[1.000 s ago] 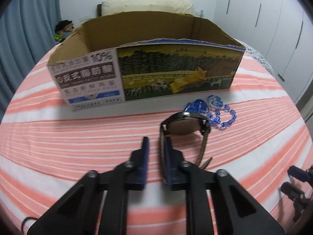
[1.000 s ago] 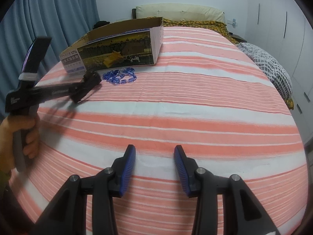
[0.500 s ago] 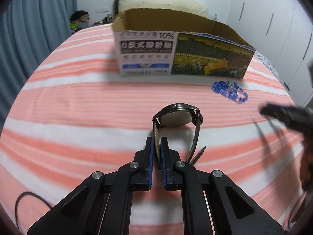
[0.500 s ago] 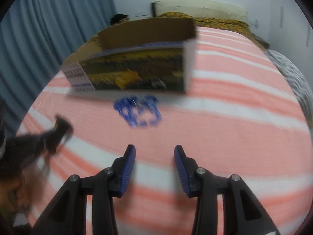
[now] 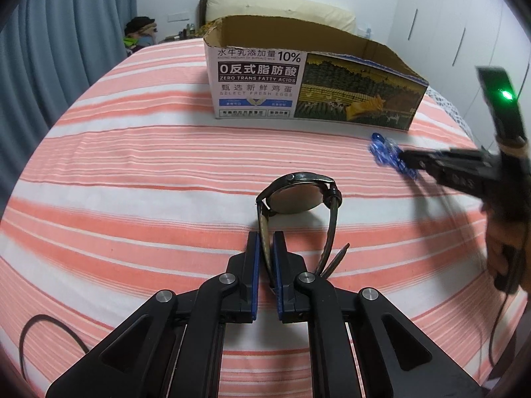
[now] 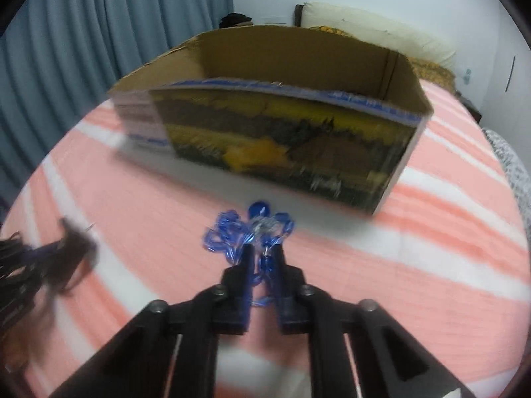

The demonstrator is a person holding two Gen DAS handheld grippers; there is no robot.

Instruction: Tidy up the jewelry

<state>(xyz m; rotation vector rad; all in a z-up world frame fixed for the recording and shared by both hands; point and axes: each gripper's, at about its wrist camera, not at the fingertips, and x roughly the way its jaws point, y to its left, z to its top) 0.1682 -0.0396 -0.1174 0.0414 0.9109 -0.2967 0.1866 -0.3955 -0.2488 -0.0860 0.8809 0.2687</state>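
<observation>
Your left gripper [image 5: 266,243] is clamped on the strap of the wristwatch [image 5: 298,199], mid-bed: the case is heavy and will swing, so keep hold of the stiff strap. Your right gripper [image 6: 264,255] has just been closing onto the blue bead bracelet [image 6: 247,232] before the cardboard box [image 6: 288,132]; it looks light, slippery, floppy.

A home bedroom: a bed [image 5: 132,172] with a striped pink sheet, a pillow [image 5: 278,6] at its head, blue curtains [image 5: 66,33] and white wardrobe doors [image 5: 441,26].
</observation>
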